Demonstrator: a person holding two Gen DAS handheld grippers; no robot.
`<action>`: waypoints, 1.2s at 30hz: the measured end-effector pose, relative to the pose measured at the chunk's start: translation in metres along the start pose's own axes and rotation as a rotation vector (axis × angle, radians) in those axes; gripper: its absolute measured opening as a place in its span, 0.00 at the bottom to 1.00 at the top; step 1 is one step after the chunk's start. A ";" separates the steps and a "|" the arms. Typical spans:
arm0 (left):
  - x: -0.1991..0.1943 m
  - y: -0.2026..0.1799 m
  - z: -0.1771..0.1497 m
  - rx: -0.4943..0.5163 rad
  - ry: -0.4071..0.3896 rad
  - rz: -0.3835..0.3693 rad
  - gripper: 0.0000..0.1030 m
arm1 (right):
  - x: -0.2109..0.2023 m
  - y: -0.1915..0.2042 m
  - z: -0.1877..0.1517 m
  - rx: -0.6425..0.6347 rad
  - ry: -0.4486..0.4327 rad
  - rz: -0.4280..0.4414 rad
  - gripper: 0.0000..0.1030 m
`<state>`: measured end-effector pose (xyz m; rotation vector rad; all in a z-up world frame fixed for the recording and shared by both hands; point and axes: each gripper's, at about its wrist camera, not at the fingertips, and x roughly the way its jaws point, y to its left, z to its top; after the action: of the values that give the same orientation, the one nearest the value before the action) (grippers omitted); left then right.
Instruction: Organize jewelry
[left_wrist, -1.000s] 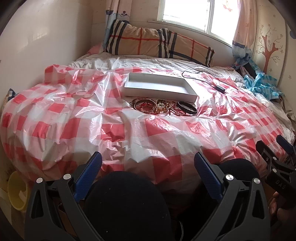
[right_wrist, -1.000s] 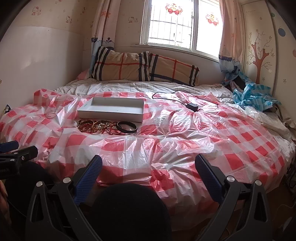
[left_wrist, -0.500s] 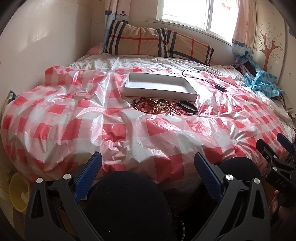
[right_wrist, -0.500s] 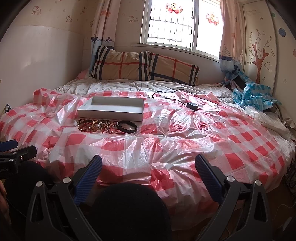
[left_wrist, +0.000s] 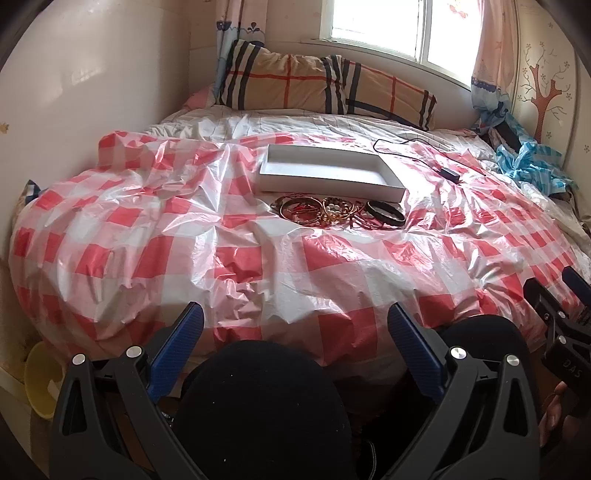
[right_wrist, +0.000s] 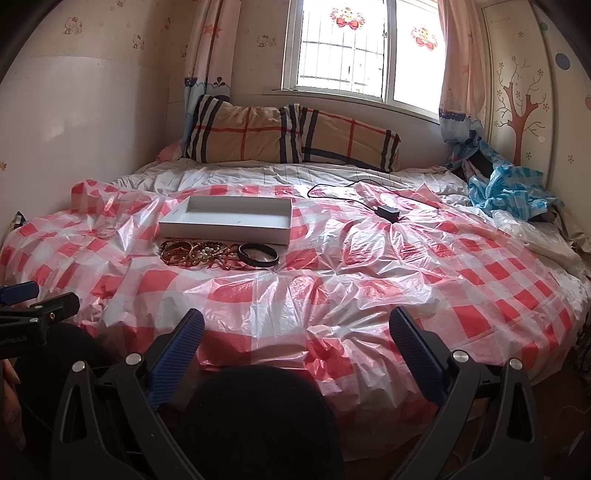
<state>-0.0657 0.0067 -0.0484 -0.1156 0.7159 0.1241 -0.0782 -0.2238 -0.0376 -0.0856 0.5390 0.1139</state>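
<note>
Left wrist view: left gripper at near edge of bed, jaws spread wide, nothing between blue fingers. Jewelry pile well beyond the tips, far of the jaws and slightly right of their centre line, lying on red-and-white checked plastic sheet. Mix of gold bangles, beaded strands, red cords; black bangle at right end of pile, touching it. White shallow box just behind the pile on the far side, open top, nothing visible inside. Black cable with adapter to the right of box, apart from it. Plaid pillows at far end under window. Blue-white crumpled cloth at far right. Yellow bowl low at near left, off the bed. Right gripper showing at right edge, low, near the bed's edge.

Right wrist view: right gripper also released, jaws wide apart, nothing held. Jewelry pile far and well left of its jaw line; black bangle nearest to that line. White shallow box just behind the pile. Left gripper visible at left edge, low and near. Both grippers well apart from the jewelry, no contact.
</note>
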 end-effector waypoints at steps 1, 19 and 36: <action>0.000 0.000 0.000 0.003 0.000 0.004 0.93 | -0.001 0.001 0.000 0.004 0.002 0.006 0.93; 0.046 0.027 0.060 -0.103 0.110 -0.024 0.93 | 0.070 0.016 0.060 -0.126 0.112 0.254 0.93; 0.215 0.004 0.121 0.016 0.252 -0.071 0.93 | 0.269 0.027 0.086 -0.136 0.389 0.401 0.93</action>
<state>0.1726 0.0446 -0.1006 -0.1427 0.9627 0.0362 0.1907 -0.1651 -0.1045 -0.1323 0.9336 0.5334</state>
